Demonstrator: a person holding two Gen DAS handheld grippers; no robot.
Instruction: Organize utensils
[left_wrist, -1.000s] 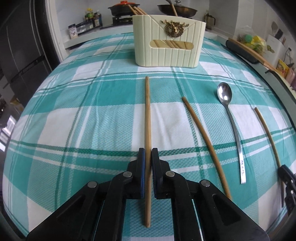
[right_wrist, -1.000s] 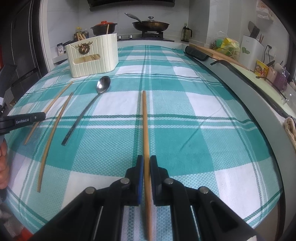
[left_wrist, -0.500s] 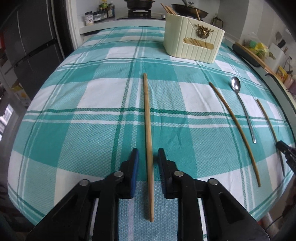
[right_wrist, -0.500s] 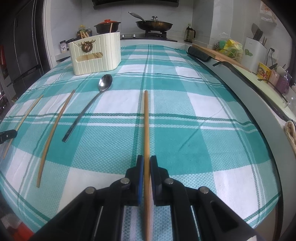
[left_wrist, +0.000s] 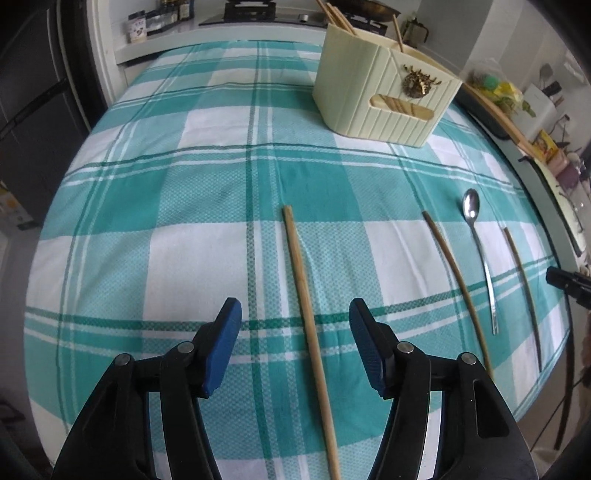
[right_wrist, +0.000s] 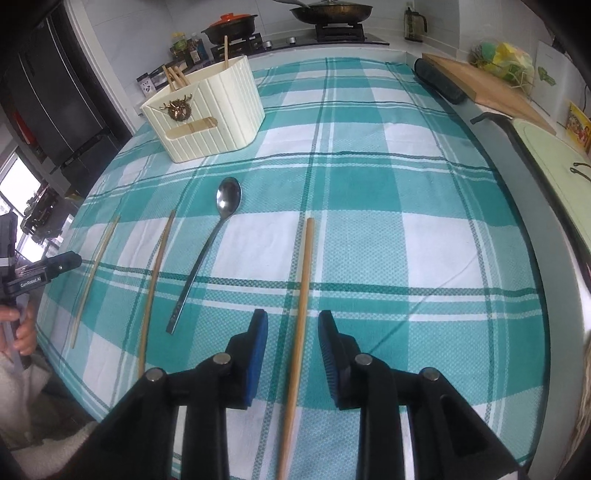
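Left gripper (left_wrist: 295, 325): jaws opening, a chopstick (left_wrist: 308, 317) lies between them on the tablecloth (left_wrist: 184, 258), pads clear of it. Right gripper (right_wrist: 293, 334): jaws also opening, straddling another chopstick (right_wrist: 301, 306), not touching it. Both sticks lie flat near the table's front edge, likely laid out in a row for sorting. Between them sit a third chopstick (left_wrist: 456, 284) and a spoon (right_wrist: 207, 251), side by side, apart. The cream holder (right_wrist: 207, 114) stands toward the far edge with chopsticks already in it, probably the destination. None of the loose utensils are stowed yet.
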